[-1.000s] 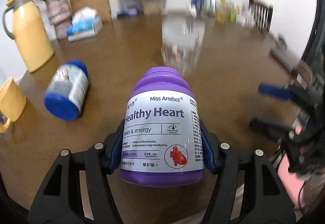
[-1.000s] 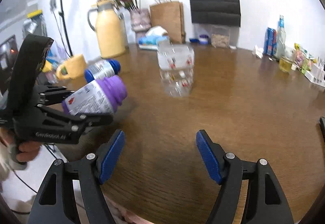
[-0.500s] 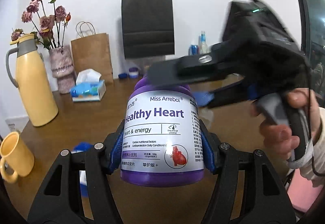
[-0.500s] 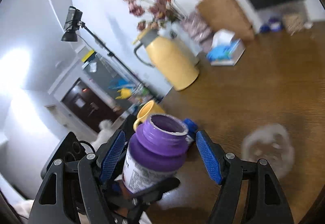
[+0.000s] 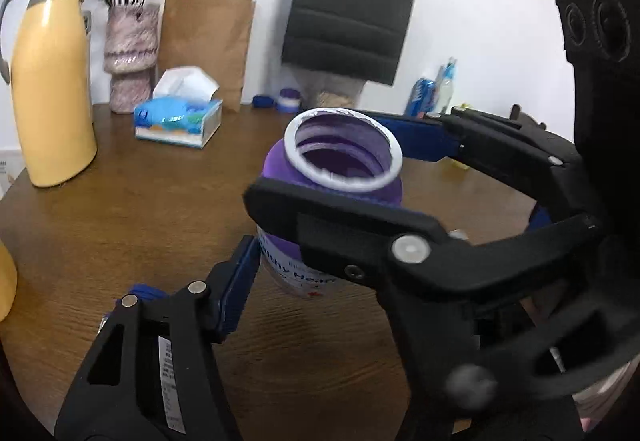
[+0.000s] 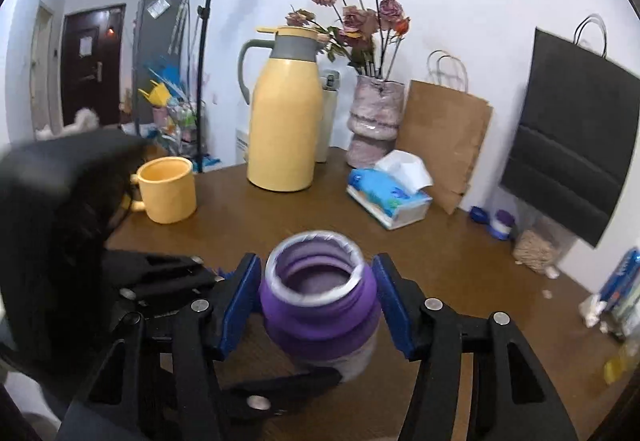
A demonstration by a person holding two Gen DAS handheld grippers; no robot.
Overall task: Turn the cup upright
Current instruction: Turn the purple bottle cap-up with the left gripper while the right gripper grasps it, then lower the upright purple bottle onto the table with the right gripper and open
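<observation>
The purple bottle (image 6: 320, 315) is upright, open mouth up, held above the wooden table (image 6: 460, 253) between both tools. The right gripper (image 6: 318, 303) has its blue pads squeezed onto the neck from either side, so it's got a proper grip. The left gripper (image 5: 304, 261) has one pad against the label lower down, but its other finger is hidden, so I can't tell if it's clamped.

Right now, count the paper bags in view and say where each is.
2. The brown paper bag stands against the wall behind the tissue box; the black paper bag hangs to its right. Others may be hidden.
</observation>
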